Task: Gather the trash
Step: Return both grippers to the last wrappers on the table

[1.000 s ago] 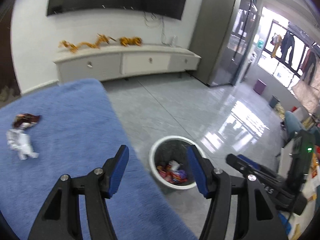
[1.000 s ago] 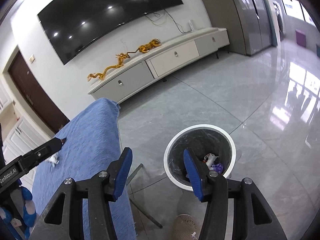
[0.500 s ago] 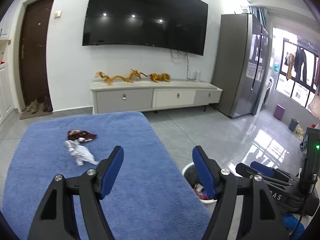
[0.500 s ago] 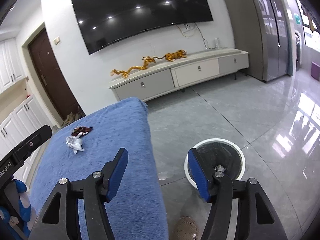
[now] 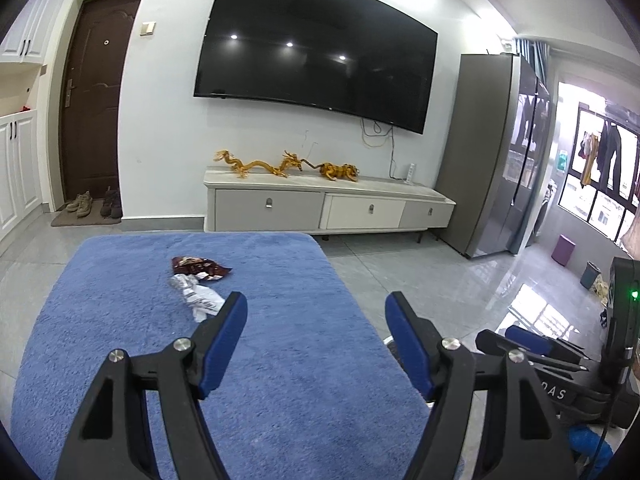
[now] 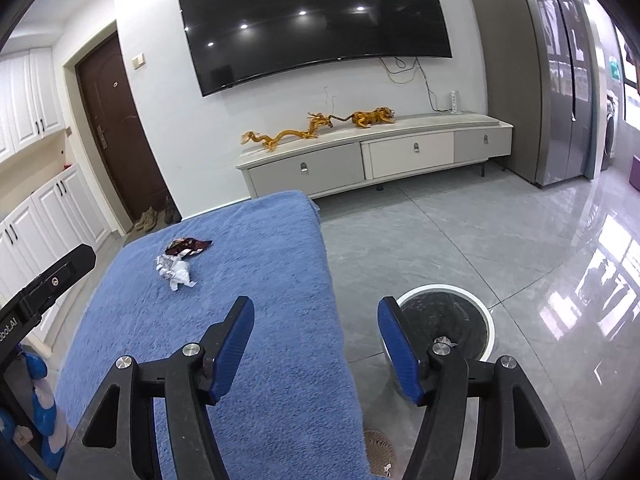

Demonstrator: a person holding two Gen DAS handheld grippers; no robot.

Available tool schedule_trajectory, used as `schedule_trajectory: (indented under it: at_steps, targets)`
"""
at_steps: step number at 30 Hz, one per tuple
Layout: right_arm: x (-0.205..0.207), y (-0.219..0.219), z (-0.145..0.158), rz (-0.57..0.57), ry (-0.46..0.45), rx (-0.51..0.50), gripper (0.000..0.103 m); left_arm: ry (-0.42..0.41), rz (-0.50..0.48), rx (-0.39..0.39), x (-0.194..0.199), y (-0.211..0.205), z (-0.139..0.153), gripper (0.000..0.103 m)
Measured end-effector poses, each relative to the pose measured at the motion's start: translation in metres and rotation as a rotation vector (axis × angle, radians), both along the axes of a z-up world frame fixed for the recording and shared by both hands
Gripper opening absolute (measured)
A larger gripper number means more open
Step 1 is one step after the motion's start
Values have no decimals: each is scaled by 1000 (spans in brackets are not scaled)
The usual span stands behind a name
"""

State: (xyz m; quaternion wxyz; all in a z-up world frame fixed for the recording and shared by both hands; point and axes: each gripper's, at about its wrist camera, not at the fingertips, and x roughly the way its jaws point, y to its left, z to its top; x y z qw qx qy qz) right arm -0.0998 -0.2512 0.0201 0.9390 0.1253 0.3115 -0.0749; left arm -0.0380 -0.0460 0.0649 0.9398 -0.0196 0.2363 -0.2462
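Behind the blue plush-covered surface (image 5: 280, 360) a living room is seen, with a wall-mounted television (image 5: 316, 64), a low cabinet (image 5: 320, 208) carrying golden dragon figures, and glossy grey floor tiles. Two pieces of trash are left on the far half of the surface: a crumpled white wrapper (image 5: 198, 296) and, touching it on its far side, a dark red snack wrapper (image 5: 198, 269). A white-rimmed trash bin (image 6: 452, 320), lined in black and already holding scraps, is set on the floor just beside the surface's right edge. The left claw (image 5: 316, 320) is spread wide with nothing between its blue pads, and is aimed over the surface with the white wrapper just past its left finger. The right claw (image 6: 316, 324) is likewise spread and empty, and straddles the surface's edge, the bin showing behind its right finger. Both wrappers appear still to be collected. Several slips can be foreseen: because the two wrappers touch, one could be dragged or flicked aside while the other is pinched; a thin, springy foil could be squeezed out of the pads if only its edge is caught; the plush pile could be snagged by a low approach; and a light wrapper released off-centre could be dropped beside the bin.
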Motion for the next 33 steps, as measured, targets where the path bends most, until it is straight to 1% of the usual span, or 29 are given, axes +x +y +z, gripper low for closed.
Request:
schedule_trajectory:
  at_steps: [7,11,20,27,30,33]
  targets:
    - [7,19,-1,42,13,-18,62,20,28,-6,4,18,-6,70]
    - [12,23,-6,57,25,-15,63,42,39,-11,10,23,-13,70]
    - [24,26,-19,71,60,-10,64,84,53,5,26,25,-30,70]
    - [38,26,-33,93,87,5,66,169,61,-8,49,51,-60,71]
    - [49,24,-41,111,105,16,66,201,90,-2,61,67,-72,72]
    - [63,25,-45,134,109,21,66,246,123,-14,76,86,-83,72]
